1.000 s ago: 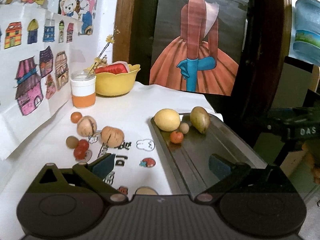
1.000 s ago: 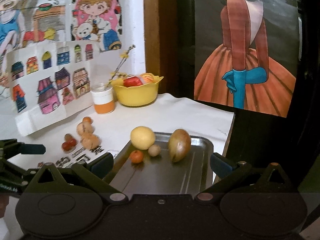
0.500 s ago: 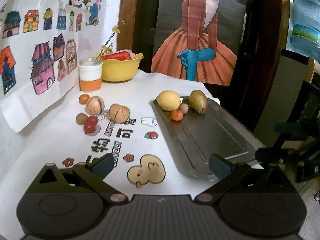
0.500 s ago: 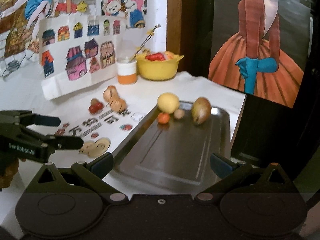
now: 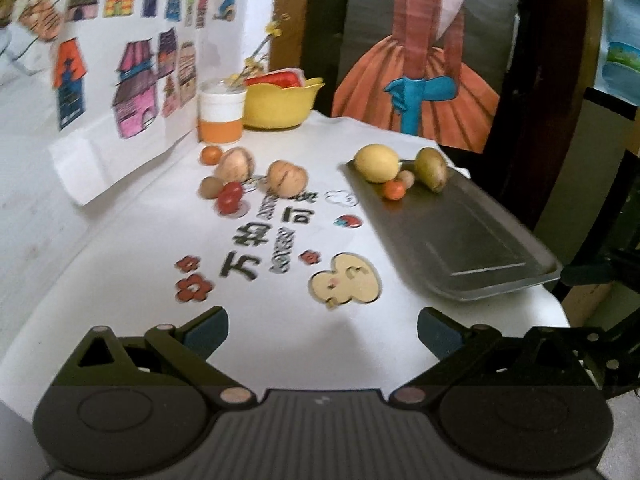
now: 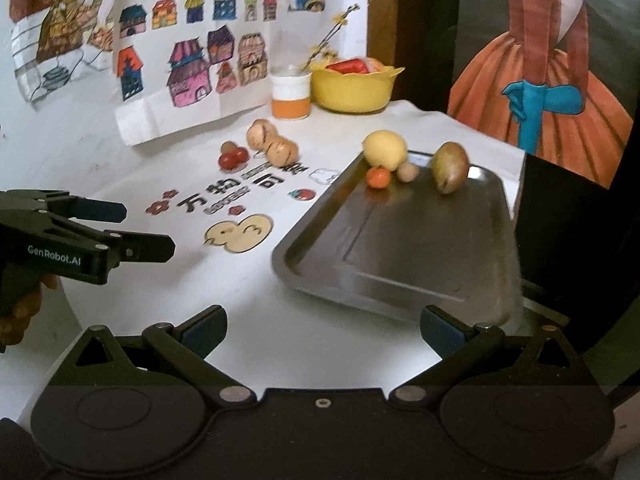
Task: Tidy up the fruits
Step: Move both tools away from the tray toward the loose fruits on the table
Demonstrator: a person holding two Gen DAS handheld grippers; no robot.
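Observation:
A grey metal tray [image 6: 420,256] [image 5: 472,248] lies on the right of the white table. At its far end sit a yellow lemon [image 6: 385,149] [image 5: 377,163], a brownish-green pear [image 6: 451,166] [image 5: 431,168], a small orange fruit [image 6: 378,178] [image 5: 394,189] and a small tan fruit [image 6: 407,171]. Left of the tray lie two tan peach-like fruits [image 5: 287,178] [image 6: 282,151], red fruits [image 5: 230,198] [image 6: 232,158] and an orange one [image 5: 211,155]. My left gripper [image 5: 322,330] [image 6: 148,228] is open over the near table. Beside the tray's near edge, my right gripper [image 6: 322,328] is open, holding nothing.
A yellow bowl [image 5: 282,102] [image 6: 354,88] with red items and a white-and-orange cup [image 5: 221,116] [image 6: 291,96] stand at the back. Children's drawings [image 5: 132,80] hang on the left wall. A dark poster [image 5: 420,60] stands behind the table. A hand [image 6: 16,316] holds the left tool.
Both grippers have pulled back and up from the tray and fruits, so more of the near table shows. The fruits have not moved.

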